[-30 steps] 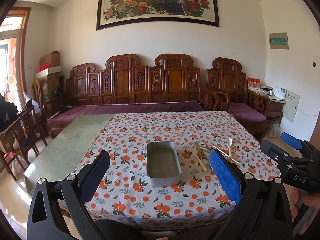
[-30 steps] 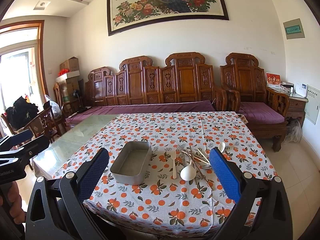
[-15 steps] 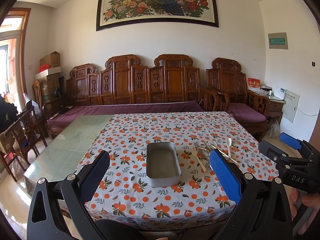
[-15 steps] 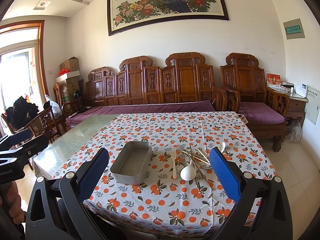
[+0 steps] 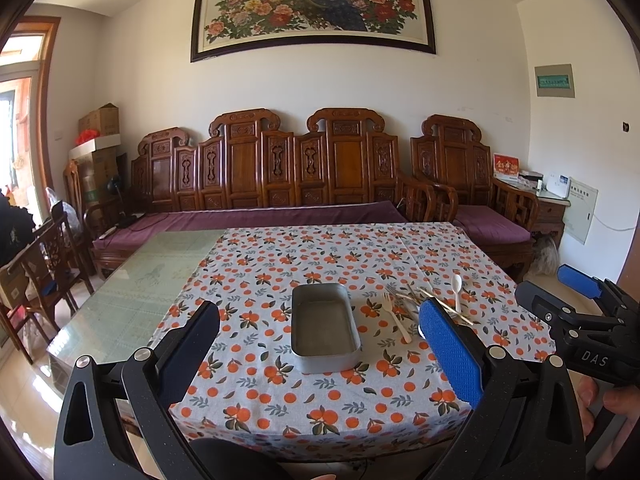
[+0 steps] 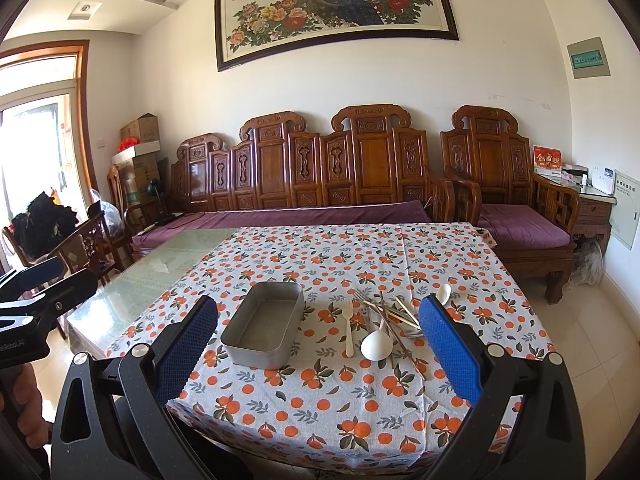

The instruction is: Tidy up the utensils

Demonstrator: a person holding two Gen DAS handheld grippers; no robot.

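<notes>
Our left tongs [image 5: 320, 356] hang wide open over the near edge of the tabletop [image 5: 280, 408], holding nothing. Ahead of them the tin [image 5: 324, 326] sits bare inside on the orange-print cloth. Just right of the tin lies a white fork [image 6: 349, 330], then a white ladle [image 6: 377, 344] with its bowl toward us, then a loose heap of chopsticks [image 6: 394, 314] and metal pieces (too tangled for us to count), and a small white spoon [image 6: 443, 294] at the far right end. Our right tongs [image 6: 320, 356] are likewise spread wide and empty, back from the heap. We judge that sorting has not started: nothing is in the tin yet. The next move, as we see it, is to bring the right tongs forward and down on one piece, most easily the fork, which lies apart from the rest, and close across its handle, while the left tongs may steady the tin
</notes>
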